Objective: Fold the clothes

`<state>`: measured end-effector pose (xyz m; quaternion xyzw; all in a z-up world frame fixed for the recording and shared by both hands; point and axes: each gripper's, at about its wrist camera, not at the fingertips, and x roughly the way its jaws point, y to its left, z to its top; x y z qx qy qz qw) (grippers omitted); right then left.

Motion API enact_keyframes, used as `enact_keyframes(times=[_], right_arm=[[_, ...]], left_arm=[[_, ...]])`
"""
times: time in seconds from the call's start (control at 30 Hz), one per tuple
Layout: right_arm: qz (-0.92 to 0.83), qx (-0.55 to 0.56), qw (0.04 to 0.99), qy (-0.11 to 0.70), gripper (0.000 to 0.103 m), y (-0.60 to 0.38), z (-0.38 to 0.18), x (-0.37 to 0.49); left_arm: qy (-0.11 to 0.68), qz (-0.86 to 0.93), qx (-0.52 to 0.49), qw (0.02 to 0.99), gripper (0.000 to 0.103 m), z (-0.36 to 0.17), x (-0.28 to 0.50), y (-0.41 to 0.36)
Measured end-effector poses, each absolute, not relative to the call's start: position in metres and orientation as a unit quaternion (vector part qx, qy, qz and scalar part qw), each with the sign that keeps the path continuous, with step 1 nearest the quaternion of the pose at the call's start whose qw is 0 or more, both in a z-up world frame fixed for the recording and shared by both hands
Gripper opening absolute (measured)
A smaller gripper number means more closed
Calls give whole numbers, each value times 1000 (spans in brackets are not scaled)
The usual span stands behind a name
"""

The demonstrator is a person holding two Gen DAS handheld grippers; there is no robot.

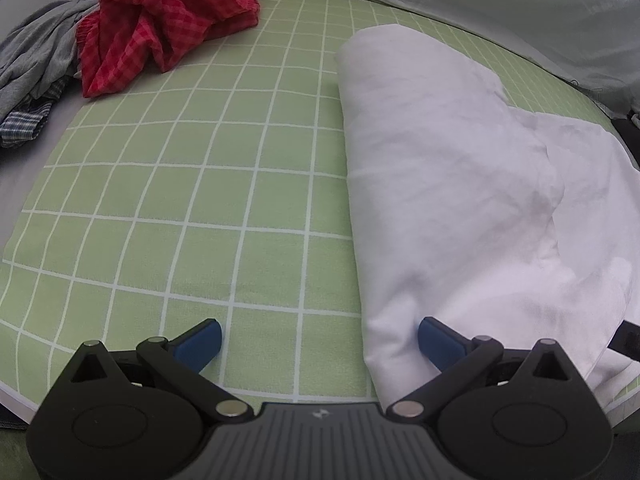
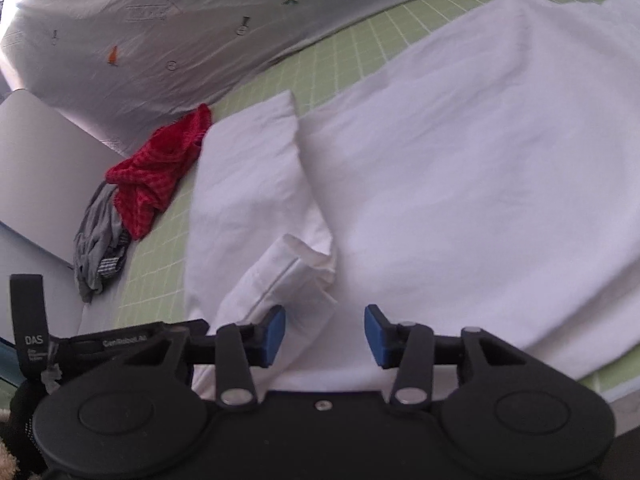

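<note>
A white garment (image 1: 448, 184) lies partly folded on the green checked mat (image 1: 200, 200), its left edge folded over into a long straight band. My left gripper (image 1: 322, 340) hovers open and wide at the garment's near left corner: one blue pad (image 1: 438, 342) is over the white cloth, the other over bare mat. In the right wrist view the same white garment (image 2: 460, 168) fills the middle, with a sleeve and cuff (image 2: 288, 272) lying across it. My right gripper (image 2: 325, 334) is open just above the cloth beside the cuff, and its pads press on nothing.
A crumpled red checked cloth (image 1: 160, 28) lies at the mat's far left, with a grey garment (image 1: 36, 56) and a blue plaid one (image 1: 20, 124) beside it. A pale printed sheet (image 2: 140, 32) rises behind the mat. A flat grey laptop-like slab (image 2: 36, 168) sits at left.
</note>
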<state>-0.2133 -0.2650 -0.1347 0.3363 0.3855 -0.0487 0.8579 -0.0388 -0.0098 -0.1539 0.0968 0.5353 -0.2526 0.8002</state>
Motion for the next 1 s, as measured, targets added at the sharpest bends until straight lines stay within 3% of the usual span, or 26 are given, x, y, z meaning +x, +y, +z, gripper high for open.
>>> enact_keyframes(times=[0.1,0.27,0.3,0.4,0.43,0.73,1.0], right_arm=[[-35,340,857,386,54,-262,-134,-207],[-55,383,825,412,55,-269,-158,-200],[-51,403,817,408,51,-273,-161,-200],[-36,434,812,389,21,-278,-163,-202],[-29,436,815,380,18,-278,-161,-203],[-57,302,898,315,12,-272,-80,-242],[-129,273,851,430,12,-283,-143,-261]], left_arm=[[534,-250,97,802,103,-154,-40,-10],[529,-250,96,805,103,-155,-42,-9],[529,-249,95,806,103,-155,-43,-9],[527,-246,92,808,103,-155,-43,-9],[529,-244,87,808,103,-154,-43,-8],[502,-298,94,806,103,-122,-55,-35],[508,-317,174,782,103,-143,-77,-86]])
